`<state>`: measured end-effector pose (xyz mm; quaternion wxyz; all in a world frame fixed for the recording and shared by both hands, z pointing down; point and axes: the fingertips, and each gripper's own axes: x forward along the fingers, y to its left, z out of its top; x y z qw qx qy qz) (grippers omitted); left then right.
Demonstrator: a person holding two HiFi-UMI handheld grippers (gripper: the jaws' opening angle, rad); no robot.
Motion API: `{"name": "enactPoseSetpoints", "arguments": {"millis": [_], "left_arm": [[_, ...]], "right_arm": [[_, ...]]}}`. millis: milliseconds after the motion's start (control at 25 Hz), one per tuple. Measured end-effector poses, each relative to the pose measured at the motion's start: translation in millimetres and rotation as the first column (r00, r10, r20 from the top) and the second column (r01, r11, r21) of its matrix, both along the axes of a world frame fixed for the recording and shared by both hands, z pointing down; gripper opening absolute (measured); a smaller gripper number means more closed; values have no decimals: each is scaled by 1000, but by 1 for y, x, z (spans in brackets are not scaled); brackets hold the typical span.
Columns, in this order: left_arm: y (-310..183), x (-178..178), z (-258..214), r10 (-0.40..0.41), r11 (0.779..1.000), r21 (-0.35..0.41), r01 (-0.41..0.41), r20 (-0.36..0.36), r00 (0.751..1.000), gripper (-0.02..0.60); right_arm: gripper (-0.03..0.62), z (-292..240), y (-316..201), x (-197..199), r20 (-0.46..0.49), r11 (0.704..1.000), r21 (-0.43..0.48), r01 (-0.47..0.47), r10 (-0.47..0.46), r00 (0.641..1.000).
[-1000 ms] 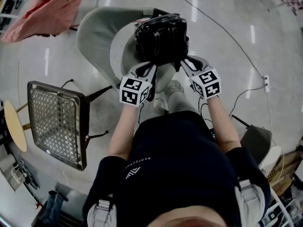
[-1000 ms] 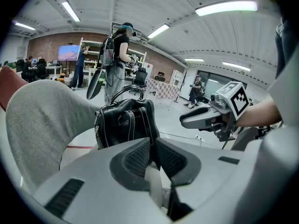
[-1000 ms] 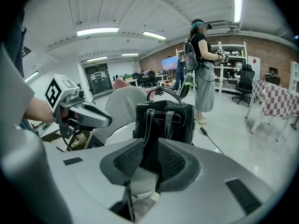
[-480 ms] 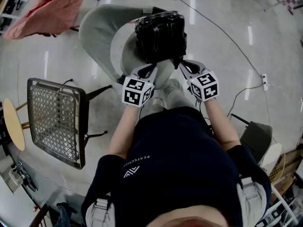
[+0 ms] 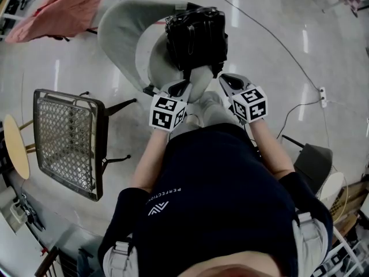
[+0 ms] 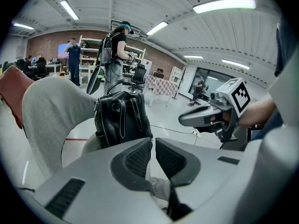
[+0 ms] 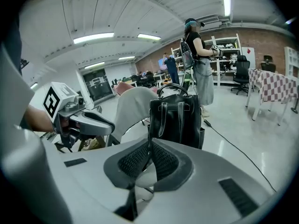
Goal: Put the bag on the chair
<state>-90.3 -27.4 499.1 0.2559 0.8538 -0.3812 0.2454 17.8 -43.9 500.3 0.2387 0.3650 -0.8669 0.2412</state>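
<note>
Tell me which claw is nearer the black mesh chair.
Left. The left claw is to the right of the black mesh chair; the right claw is farther right, beyond it.

A black leather bag (image 5: 196, 36) stands upright on the seat of a light grey upholstered chair (image 5: 122, 34). It is a boxy, backpack-like bag with pale stitching along its seams. Two narrow straps run down its front face, and a looped carry handle arches over its top. Its leather is glossy and catches the ceiling lights. It sits square on its base, near the seat's front edge. The chair has a rounded seat and a tall curved backrest that wraps around behind the bag and to one side of it.
</note>
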Motion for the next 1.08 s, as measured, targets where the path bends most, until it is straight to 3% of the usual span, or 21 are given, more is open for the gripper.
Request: {"name": "enactPoseSetpoints", "arguments": {"millis": [320, 1080], "left_arm": [[13, 2, 6, 5, 1000, -27, -5, 6, 1000, 37], [16, -7, 24, 23, 995, -94, -15, 86, 996, 35]], "right_arm": [[48, -1, 6, -11, 2, 999, 3, 47, -47, 999], [48, -2, -9, -2, 11, 999, 11, 44, -44, 999]]}}
